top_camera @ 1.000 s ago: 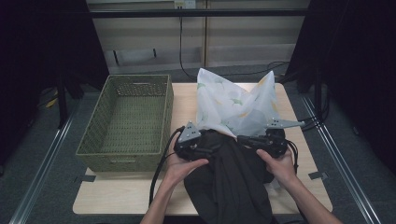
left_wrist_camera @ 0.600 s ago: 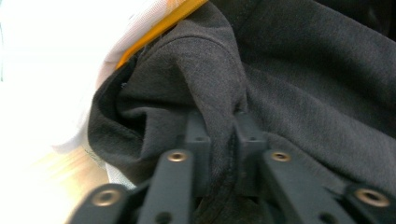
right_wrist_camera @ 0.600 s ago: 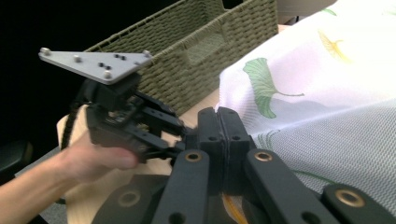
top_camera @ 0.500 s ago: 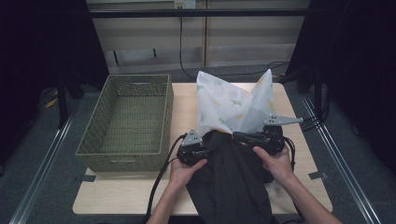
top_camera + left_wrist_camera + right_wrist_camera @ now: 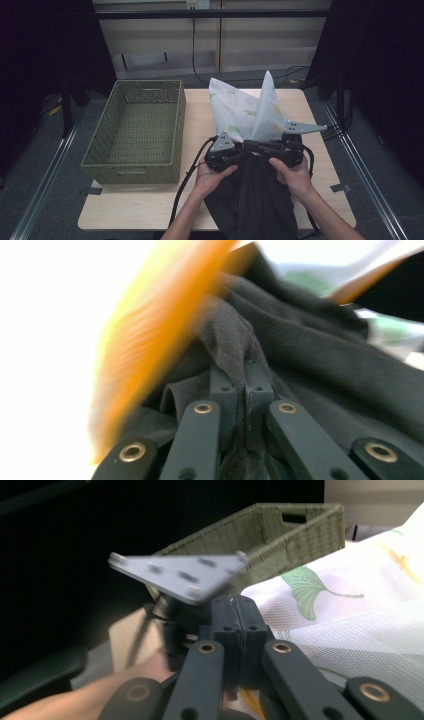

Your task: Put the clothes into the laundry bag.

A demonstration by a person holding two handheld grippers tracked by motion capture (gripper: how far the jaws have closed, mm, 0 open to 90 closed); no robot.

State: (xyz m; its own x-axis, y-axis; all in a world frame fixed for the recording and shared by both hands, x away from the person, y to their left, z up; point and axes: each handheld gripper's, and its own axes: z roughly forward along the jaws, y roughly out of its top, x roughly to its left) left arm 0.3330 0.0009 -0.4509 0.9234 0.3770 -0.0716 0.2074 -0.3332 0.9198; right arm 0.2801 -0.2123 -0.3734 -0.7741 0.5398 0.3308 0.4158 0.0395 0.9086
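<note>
Crumpled black cloth (image 5: 252,195), leaf-print sheet (image 5: 240,112)

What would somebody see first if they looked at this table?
Probably the white leaf-printed cloth sticking up like a tent in the middle of the table. Just below it, two black grippers pinch a dark garment near the front edge. On the left sits a green woven basket.
</note>
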